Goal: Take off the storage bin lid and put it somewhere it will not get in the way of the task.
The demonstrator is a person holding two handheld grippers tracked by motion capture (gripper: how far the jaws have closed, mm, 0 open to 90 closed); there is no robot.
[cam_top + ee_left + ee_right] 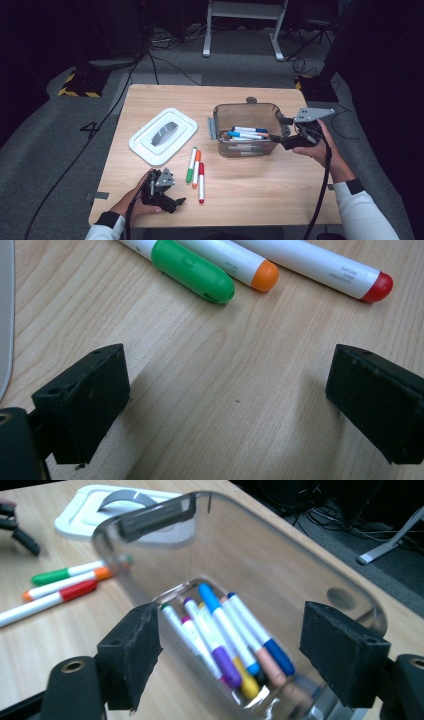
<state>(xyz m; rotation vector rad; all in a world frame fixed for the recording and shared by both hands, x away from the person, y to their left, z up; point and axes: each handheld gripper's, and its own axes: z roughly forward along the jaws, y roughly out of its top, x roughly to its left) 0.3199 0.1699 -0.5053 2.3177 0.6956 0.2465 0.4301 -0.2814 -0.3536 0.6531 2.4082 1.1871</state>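
Observation:
A clear plastic box (245, 131) stands right of the table's middle with several coloured markers (225, 640) lying inside. My right gripper (284, 132) is at the box's right end, open, its jaws (230, 655) wide apart and looking into the box with nothing pressed between them. Three loose markers lie side by side on the wood: green (191, 165), orange (196, 169) and red (201, 182). My left gripper (176, 196) rests near the front left, open (225, 405), empty, just short of the green (192, 270), orange (235, 262) and red (325, 267) marker caps.
A white lid with a grey handle (162, 135) lies left of the box, beyond the loose markers. The wooden table (250, 200) has bare room along its front. Cables and stand legs (240, 30) sit on the floor behind it.

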